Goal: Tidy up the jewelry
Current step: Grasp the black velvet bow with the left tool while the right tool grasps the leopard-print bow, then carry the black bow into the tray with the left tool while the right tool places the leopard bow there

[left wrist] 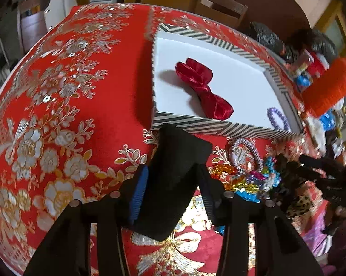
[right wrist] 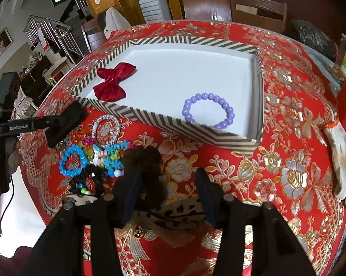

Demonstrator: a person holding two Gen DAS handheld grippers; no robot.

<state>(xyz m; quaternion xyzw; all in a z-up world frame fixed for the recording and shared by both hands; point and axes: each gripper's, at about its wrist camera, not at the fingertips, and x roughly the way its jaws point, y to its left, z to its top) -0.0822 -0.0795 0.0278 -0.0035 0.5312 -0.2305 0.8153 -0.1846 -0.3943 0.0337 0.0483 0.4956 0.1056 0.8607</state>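
Observation:
A striped tray [right wrist: 166,124] [left wrist: 195,127] with a white floor holds a red velvet bow [right wrist: 114,81] [left wrist: 204,88] and a purple bead bracelet [right wrist: 208,110] [left wrist: 278,117]. In front of it lies a pile of jewelry: a blue bead bracelet [right wrist: 71,161], a rhinestone bangle [right wrist: 106,126] [left wrist: 246,154], colourful beads [left wrist: 248,179]. My left gripper [left wrist: 173,179] is shut on a black block-shaped piece [left wrist: 173,179], also seen in the right wrist view [right wrist: 64,124]. My right gripper [right wrist: 168,191] is open over a dark fuzzy scrunchie [right wrist: 147,172] and a leopard-print piece [right wrist: 179,214].
A red embroidered tablecloth [right wrist: 287,161] covers the round table. A red lantern-like object [left wrist: 329,85] and clutter sit at the right edge. A white furry item [right wrist: 345,156] lies at the right. Wooden chairs [right wrist: 253,9] stand behind the table.

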